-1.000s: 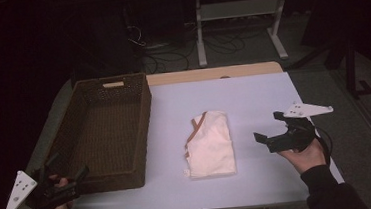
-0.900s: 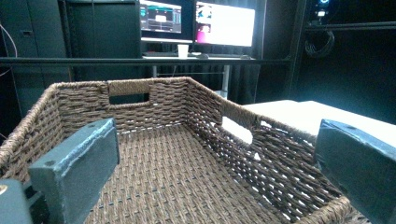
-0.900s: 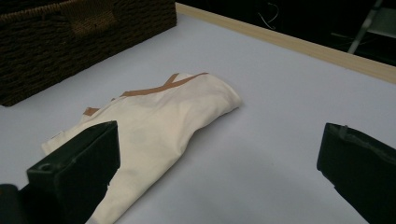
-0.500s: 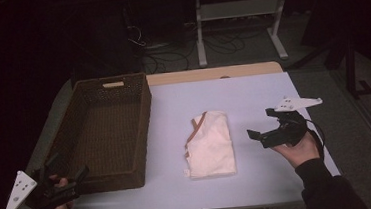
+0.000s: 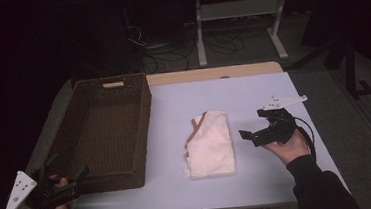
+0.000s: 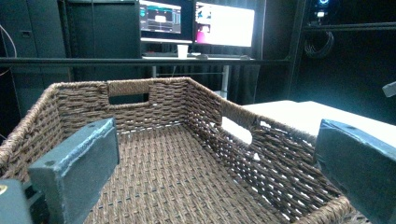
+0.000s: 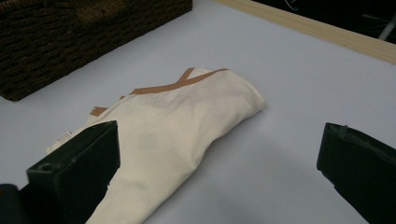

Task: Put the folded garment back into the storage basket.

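A folded cream garment with brown trim [image 5: 209,143] lies on the white table [image 5: 233,93], right of an empty dark wicker basket [image 5: 105,128]. My right gripper [image 5: 252,125] is open, just right of the garment, with its jaws pointing at it. In the right gripper view the garment [image 7: 173,121] lies ahead between the spread jaws of that gripper [image 7: 217,149], nearer the left one. My left gripper [image 5: 68,166] is open at the basket's near left corner. In the left gripper view this gripper [image 6: 215,144] looks into the basket [image 6: 177,163].
A wooden strip [image 5: 211,74] runs along the table's far edge. Beyond it on the dark floor are a white-framed stand [image 5: 236,10] and cables [image 5: 164,56]. Lit monitors [image 6: 196,21] sit behind the basket in the left gripper view. The table's right part is bare.
My right gripper has moved left, closer to the garment, still open. The left gripper, the basket and the garment have stayed put.
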